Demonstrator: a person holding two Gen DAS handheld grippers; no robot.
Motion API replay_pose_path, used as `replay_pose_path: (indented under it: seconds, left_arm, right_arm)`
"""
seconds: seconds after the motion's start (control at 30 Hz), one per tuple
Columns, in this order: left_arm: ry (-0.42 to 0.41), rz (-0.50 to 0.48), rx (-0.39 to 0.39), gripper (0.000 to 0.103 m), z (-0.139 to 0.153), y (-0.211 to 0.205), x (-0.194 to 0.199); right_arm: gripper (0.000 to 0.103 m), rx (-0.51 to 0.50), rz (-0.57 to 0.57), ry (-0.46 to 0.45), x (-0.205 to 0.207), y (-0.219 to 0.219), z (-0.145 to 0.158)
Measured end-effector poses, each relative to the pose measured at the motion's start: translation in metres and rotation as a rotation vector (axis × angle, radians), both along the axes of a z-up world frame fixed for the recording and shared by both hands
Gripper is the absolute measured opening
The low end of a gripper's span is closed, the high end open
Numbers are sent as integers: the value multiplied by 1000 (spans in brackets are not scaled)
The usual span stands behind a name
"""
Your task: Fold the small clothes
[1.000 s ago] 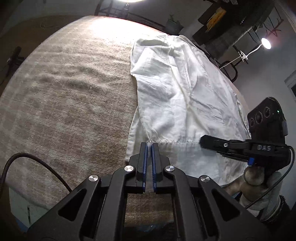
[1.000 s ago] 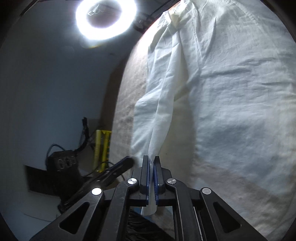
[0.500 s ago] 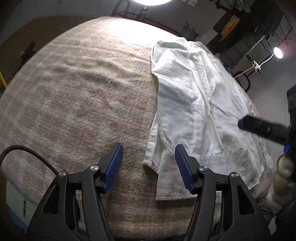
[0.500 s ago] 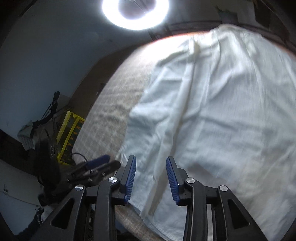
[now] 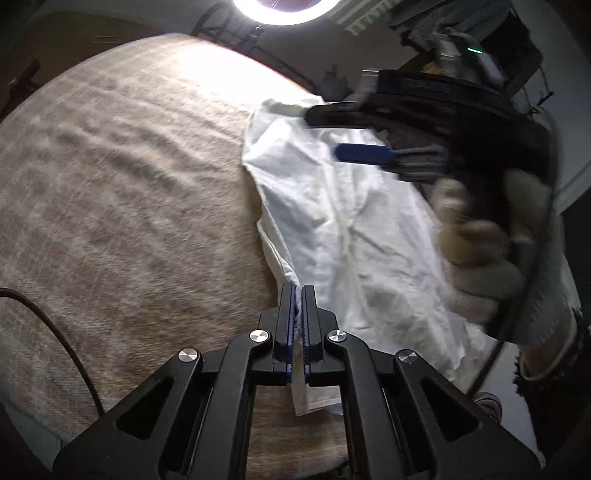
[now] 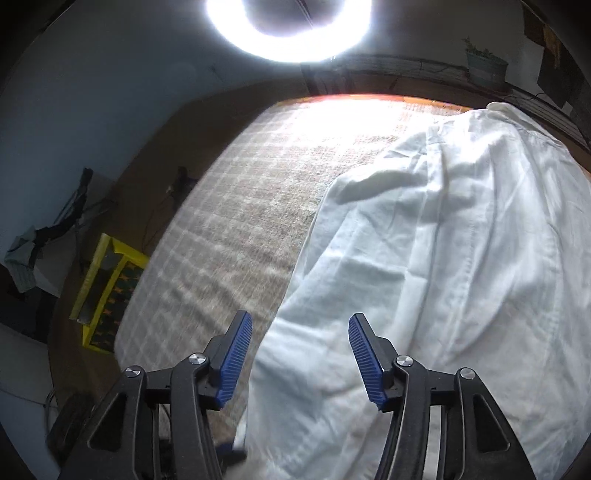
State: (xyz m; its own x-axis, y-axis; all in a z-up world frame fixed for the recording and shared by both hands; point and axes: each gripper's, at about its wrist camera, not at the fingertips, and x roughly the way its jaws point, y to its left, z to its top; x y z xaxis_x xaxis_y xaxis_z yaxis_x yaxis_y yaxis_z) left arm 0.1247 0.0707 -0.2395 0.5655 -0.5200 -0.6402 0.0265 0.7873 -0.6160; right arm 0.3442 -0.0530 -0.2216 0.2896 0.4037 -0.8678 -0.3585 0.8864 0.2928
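Note:
A white shirt (image 5: 343, 221) lies on a beige checked blanket (image 5: 129, 192); it also shows in the right wrist view (image 6: 424, 277). My left gripper (image 5: 296, 295) is shut on the shirt's left edge, with cloth caught between the blue pads. My right gripper (image 6: 301, 343) is open and empty above the shirt's near left edge. In the left wrist view the right gripper (image 5: 332, 129) hovers over the far part of the shirt, held by a gloved hand (image 5: 487, 258).
A ring light (image 6: 288, 29) glares above the blanket's far edge. A yellow box (image 6: 107, 291) sits on the floor to the left. A potted plant (image 6: 484, 66) stands at the back right. A black cable (image 5: 55, 332) runs by the blanket's left edge.
My left gripper opened half a second ago and has now shut on the shirt's left edge. My right gripper let go of the cloth, opened wider and moved toward the far part of the shirt.

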Motion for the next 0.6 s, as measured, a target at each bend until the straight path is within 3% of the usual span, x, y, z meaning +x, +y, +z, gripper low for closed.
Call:
replay_pose_path:
  seconds: [0.1, 0.23, 0.4, 0.47, 0.53, 0.57, 0.6]
  left_arm:
    - [-7, -12, -32, 0, 2, -4, 2]
    - [-29, -36, -17, 0, 7, -12, 4]
    - [-43, -60, 8, 0, 11, -26, 5]
    - [-45, -65, 18, 0, 12, -31, 6]
    - [-47, -68, 30, 0, 14, -36, 8]
    - [-51, -70, 37, 0, 15, -39, 8]
    - [-56, -74, 39, 0, 18, -41, 6]
  right_arm:
    - [57, -75, 21, 37, 12, 23, -18]
    - [56, -255, 62, 62, 17, 51, -39]
    - [52, -380, 108, 82, 10, 61, -59]
    - [43, -409, 116, 48, 6, 60, -58]
    - [26, -408, 99, 35, 5, 52, -56]
    - [10, -393, 86, 36, 5, 45, -55]
    - [3, -357, 73, 45, 6, 36, -54]
